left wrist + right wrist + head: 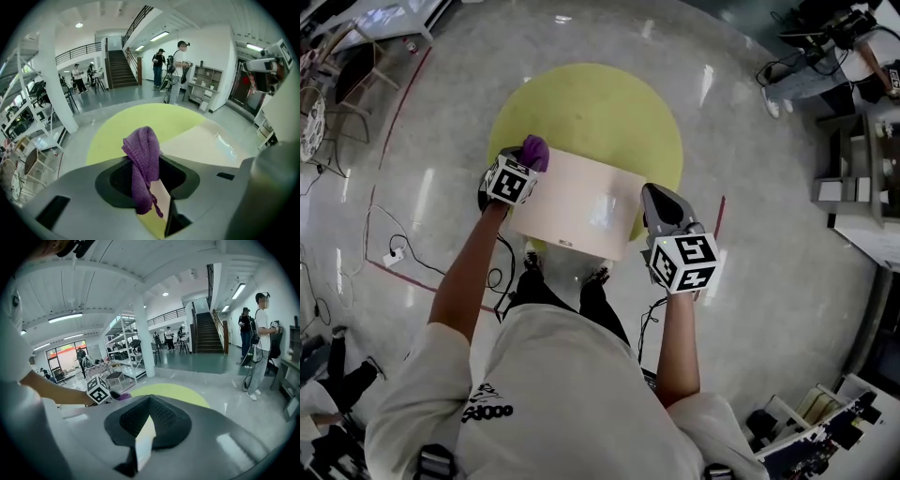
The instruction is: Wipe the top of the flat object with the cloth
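In the head view the flat board (581, 202) is covering the near part of the yellow circle (591, 103) on the floor, and the left gripper (525, 167) is hiding the board's left corner. In the left gripper view the purple cloth (143, 159) is hanging across the jaws and hiding where they are meeting. In the right gripper view the right gripper (147, 413) is covering nearly all the board, leaving only a thin pale edge showing
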Motion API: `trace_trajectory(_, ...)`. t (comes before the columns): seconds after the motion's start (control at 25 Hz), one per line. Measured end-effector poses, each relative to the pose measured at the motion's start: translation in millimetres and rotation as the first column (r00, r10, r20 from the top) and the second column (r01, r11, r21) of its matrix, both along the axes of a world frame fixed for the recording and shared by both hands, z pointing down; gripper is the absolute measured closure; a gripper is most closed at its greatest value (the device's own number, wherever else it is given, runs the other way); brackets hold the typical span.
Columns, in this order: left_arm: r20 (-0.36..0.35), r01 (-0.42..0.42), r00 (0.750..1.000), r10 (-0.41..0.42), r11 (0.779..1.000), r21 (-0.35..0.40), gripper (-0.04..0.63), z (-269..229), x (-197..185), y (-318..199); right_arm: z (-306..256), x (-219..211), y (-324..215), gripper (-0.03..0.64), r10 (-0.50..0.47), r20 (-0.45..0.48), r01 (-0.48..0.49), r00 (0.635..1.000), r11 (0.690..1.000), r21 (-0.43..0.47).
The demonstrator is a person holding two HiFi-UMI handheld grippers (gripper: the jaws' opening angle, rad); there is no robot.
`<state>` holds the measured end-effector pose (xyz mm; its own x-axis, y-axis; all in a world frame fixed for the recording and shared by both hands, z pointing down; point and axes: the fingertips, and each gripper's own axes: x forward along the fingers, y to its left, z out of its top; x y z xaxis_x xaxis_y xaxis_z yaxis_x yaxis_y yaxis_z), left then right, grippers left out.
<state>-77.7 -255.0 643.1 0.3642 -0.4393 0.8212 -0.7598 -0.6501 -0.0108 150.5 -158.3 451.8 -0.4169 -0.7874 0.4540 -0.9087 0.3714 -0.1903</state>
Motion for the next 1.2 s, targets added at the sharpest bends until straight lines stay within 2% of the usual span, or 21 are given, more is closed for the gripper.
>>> trace_trajectory(0.32,0.005,-0.040,0.999,0.040,0.999,0.011,0.460,2.1,33.6,1.9,3.4,17.0,11.9,0.607,0.046,0.067,-0.044,0.997,0.999,-0.025)
trace_trajectory(0.8,-0.049,-0.214,0.976,0.214,0.977,0.006,0.460,3.1,158.4,43.6,6.3,56.2,42.7,0.607,0.114,0.074,-0.111,0.991,0.993,-0.041)
trace_trajectory(1.08,-0.055,-0.330,0.942,0.331,0.944,0.024,0.460,6.4,216.4,66.8,10.2,77.4,64.6,0.607,0.152,0.066,-0.148,0.986,0.987,-0.055)
trace_trajectory(1.16,-0.051,-0.383,0.921,0.386,0.922,0.050,0.460,5.3,230.4,72.4,11.0,84.3,70.4,0.607,0.157,0.063,-0.154,0.986,0.986,-0.059)
trace_trajectory(1.2,-0.045,-0.422,0.904,0.425,0.904,0.068,0.460,4.6,238.1,76.4,11.4,88.0,73.2,0.607,0.161,0.062,-0.157,0.985,0.986,-0.062)
